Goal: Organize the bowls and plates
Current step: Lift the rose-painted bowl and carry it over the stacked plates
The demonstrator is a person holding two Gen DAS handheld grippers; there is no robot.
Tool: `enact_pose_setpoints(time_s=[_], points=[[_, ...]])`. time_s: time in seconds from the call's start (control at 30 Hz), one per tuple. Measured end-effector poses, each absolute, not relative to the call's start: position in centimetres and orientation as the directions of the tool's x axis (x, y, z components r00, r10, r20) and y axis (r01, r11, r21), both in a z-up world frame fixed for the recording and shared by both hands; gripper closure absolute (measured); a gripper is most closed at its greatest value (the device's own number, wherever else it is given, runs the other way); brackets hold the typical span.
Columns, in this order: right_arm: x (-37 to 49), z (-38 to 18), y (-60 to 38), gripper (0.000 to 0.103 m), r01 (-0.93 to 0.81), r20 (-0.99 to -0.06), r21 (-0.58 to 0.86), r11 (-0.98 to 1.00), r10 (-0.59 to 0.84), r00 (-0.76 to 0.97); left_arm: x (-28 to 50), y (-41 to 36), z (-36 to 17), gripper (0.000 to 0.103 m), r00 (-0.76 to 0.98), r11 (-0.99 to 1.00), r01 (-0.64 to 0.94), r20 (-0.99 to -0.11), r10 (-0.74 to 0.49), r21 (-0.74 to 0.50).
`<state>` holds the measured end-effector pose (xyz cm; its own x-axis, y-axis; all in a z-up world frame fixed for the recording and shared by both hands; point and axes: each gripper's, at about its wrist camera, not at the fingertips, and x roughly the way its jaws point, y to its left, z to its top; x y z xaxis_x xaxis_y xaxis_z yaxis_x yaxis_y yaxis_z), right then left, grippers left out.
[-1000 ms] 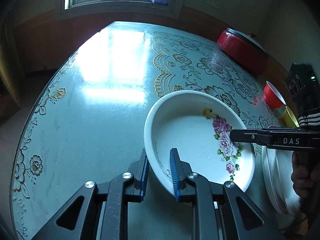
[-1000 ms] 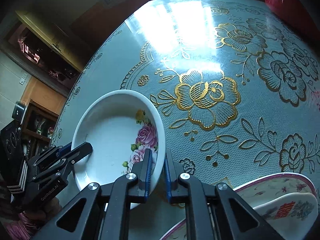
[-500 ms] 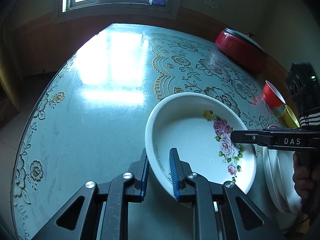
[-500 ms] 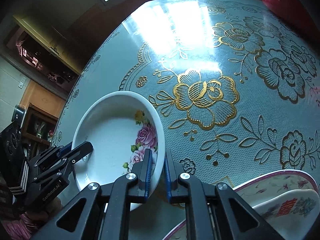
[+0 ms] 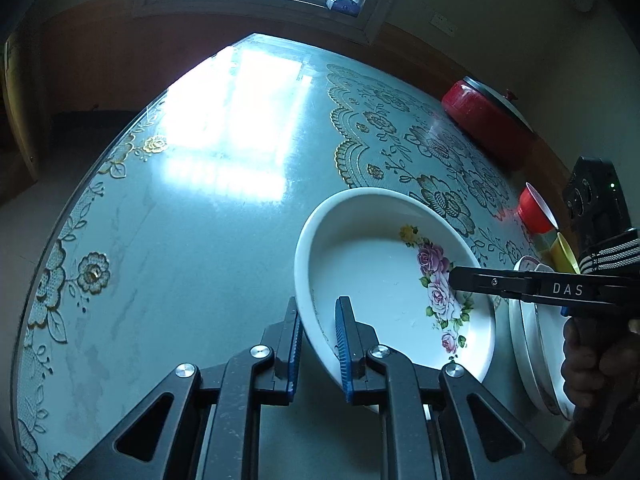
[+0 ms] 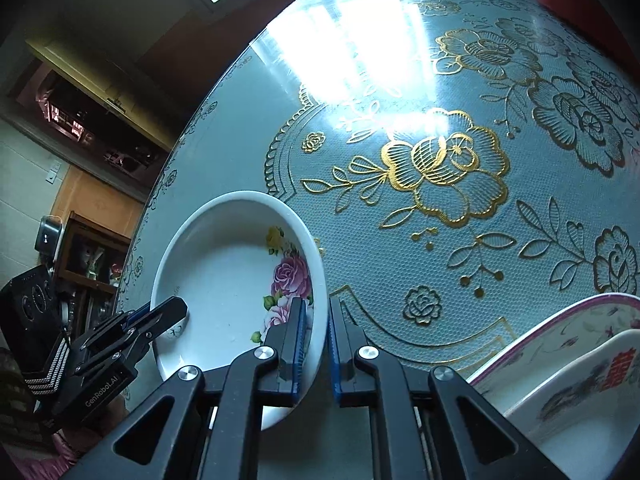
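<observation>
Deep white bowl [image 5: 384, 280] with rose spray, low over the glass-topped table [image 5: 200, 240], near its front edge. Whether lifted clear or resting: cannot tell.

Left gripper [image 5: 318, 308]: drawing in tight on the bowl's near-left rim, one blue pad outside the wall, one inside, rim between them.

Right gripper [image 6: 318, 308]: pressed together on the opposite rim, on the rose side, wall pinched between the pads. Confirmed from the left view, black fingers reaching in over the roses [image 5: 452, 276].

Key relation: two grips roughly opposite each other across the bowl, so the carrying line runs side to side through its middle. No long axis to speak of: round, fisheye stretch only. Mouth facing up, possibly tipped a little toward the left gripper. Roses on the right-hand side of the well.

Stack of plates [image 5: 532, 344] just beside the bowl on its right, directly under and behind the right gripper; from the right view a pink-rimmed plate [image 6: 560, 332] with a smaller white dish inside. Right hand [image 5: 592, 364] nearer the stack, left one on the far side of the bowl from it.

Judgement: likely next a sideways carry to the right, onto the stack. Need: both grips moving level together. Risk: rim slipping from a pad, or catching the dish already seated there.
</observation>
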<state>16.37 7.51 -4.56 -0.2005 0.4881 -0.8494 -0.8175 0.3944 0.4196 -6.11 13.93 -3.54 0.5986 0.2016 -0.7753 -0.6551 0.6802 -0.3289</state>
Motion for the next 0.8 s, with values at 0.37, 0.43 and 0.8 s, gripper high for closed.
enact_pose_setpoints(time_s=[0.37,0.43,0.8], points=[[13.5,-4.8,7.2,0.096,-0.827,-0.824,0.451,0.336,0.512,-0.241,-9.2,12.1,-3.0,0.088,0.582,0.651,-0.696,-0.769,0.265,-0.303],[13.0,-4.9,7.0,0.096,-0.829,-0.817,0.458,0.321,0.519,-0.251,-9.7,11.9,-3.0,0.089,0.577,0.648,-0.702,-0.769,0.275,-0.296],[12.0,-4.4,5.3,0.095,-0.827,-0.8,0.471,0.307,0.543,-0.254,-10.8,10.3,-1.7,0.089,0.609,0.664,-0.684,-0.738,0.292,-0.302]])
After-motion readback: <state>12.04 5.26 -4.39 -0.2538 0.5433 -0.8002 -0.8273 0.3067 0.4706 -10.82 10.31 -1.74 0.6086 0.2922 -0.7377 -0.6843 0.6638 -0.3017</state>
